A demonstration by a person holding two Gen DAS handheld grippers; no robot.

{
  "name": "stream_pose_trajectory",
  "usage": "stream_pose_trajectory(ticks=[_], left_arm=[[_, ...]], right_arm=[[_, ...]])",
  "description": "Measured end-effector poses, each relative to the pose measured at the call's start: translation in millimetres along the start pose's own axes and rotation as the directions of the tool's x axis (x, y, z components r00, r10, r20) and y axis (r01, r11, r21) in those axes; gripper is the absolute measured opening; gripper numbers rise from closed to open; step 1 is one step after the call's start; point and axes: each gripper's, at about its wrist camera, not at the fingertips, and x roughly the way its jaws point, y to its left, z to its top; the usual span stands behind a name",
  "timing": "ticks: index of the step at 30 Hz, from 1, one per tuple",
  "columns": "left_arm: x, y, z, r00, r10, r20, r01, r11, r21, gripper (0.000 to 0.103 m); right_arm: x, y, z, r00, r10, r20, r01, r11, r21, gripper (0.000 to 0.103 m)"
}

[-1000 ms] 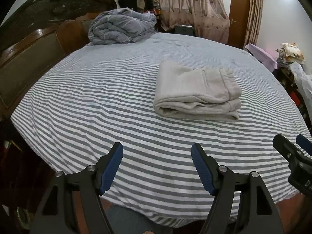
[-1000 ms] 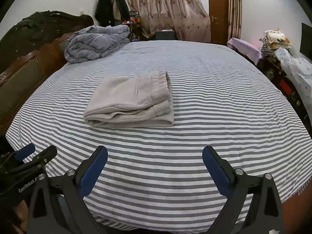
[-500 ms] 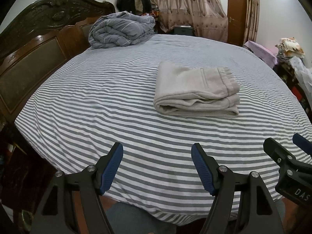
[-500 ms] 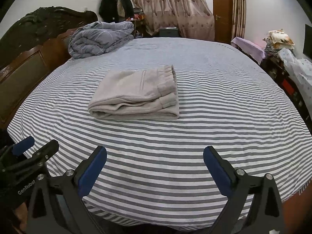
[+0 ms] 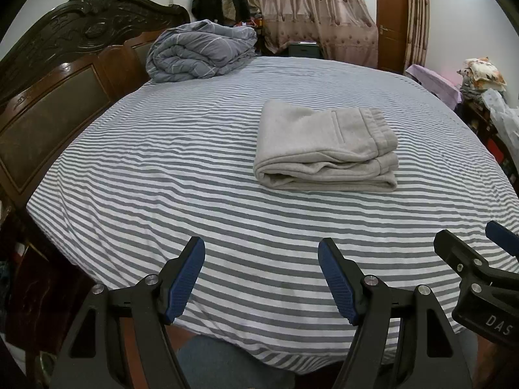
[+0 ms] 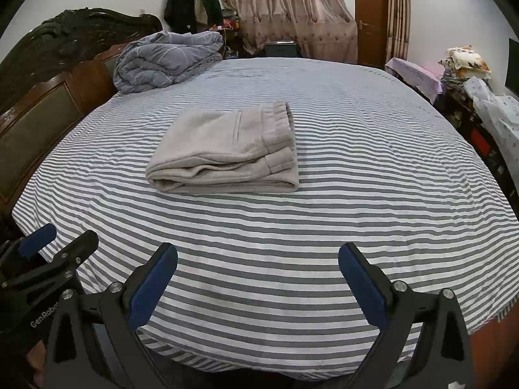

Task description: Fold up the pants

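Observation:
The beige-grey pants (image 5: 324,147) lie folded into a compact stack in the middle of the striped bed, waistband to the right; they also show in the right wrist view (image 6: 227,152). My left gripper (image 5: 261,253) is open and empty, held over the bed's near edge, well short of the pants. My right gripper (image 6: 258,257) is open and empty, also back at the near edge. Each gripper shows at the side of the other's view, the right (image 5: 476,259) and the left (image 6: 52,253).
The grey-and-white striped bed sheet (image 5: 162,162) covers the bed. A rolled grey quilt (image 5: 201,52) lies at the far left by the dark wooden headboard (image 5: 58,97). Cluttered furniture with pillows (image 6: 467,61) stands along the right side.
Both grippers have drawn back and risen slightly from the bed; the pants look a little farther away. The pants have not moved.

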Motion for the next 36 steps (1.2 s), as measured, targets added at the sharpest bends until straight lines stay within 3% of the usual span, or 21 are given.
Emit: stream_pose_trajectory(ticks=[36], left_arm=[[5.4, 0.5, -2.4, 1.0, 0.002, 0.005, -0.002, 0.999, 0.039, 0.073]], right_arm=[[1.7, 0.3, -4.4, 1.0, 0.006, -0.011, -0.006, 1.0, -0.007, 0.099]])
